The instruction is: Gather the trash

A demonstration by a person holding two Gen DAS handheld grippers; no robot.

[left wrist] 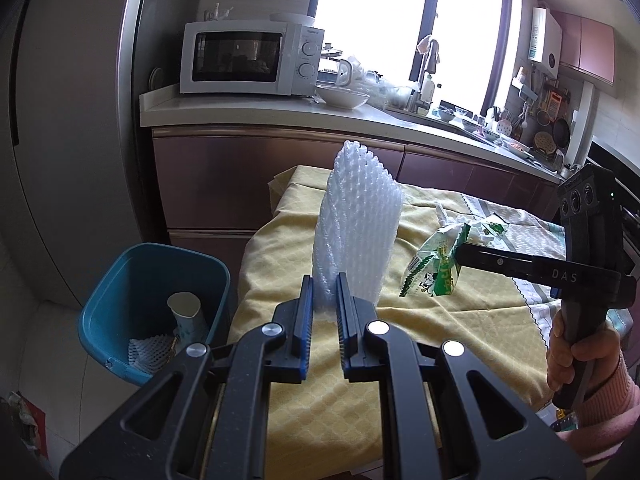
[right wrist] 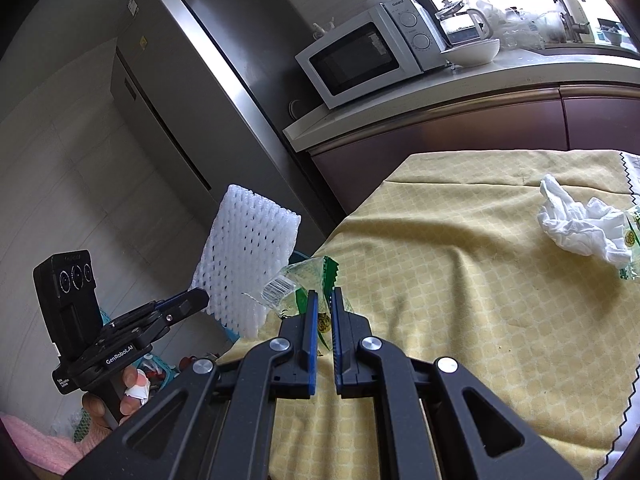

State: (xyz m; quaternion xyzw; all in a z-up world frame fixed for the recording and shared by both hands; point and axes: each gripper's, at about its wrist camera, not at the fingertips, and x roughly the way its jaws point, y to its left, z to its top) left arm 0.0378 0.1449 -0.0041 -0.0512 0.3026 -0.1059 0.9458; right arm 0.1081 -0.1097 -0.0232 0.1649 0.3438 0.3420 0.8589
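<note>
Left wrist view: my left gripper [left wrist: 325, 294] pinches the lower edge of a white foam net sleeve [left wrist: 356, 224], which stands upright above the yellow-clothed worktop [left wrist: 460, 320]; a blue bin [left wrist: 120, 280] sits on the floor to the left, a paper cup [left wrist: 186, 312] and another foam net inside; on the right my right gripper [left wrist: 460, 250] grips a green wrapper [left wrist: 434, 268]

Right wrist view: my right gripper [right wrist: 324, 308] is pressed together on the green wrapper [right wrist: 296, 286] at the worktop's [right wrist: 460, 280] near left edge; my left gripper [right wrist: 196, 300] holds the foam net sleeve [right wrist: 248, 256] further left; a crumpled white tissue [right wrist: 576, 220] lies far right on the cloth
</note>
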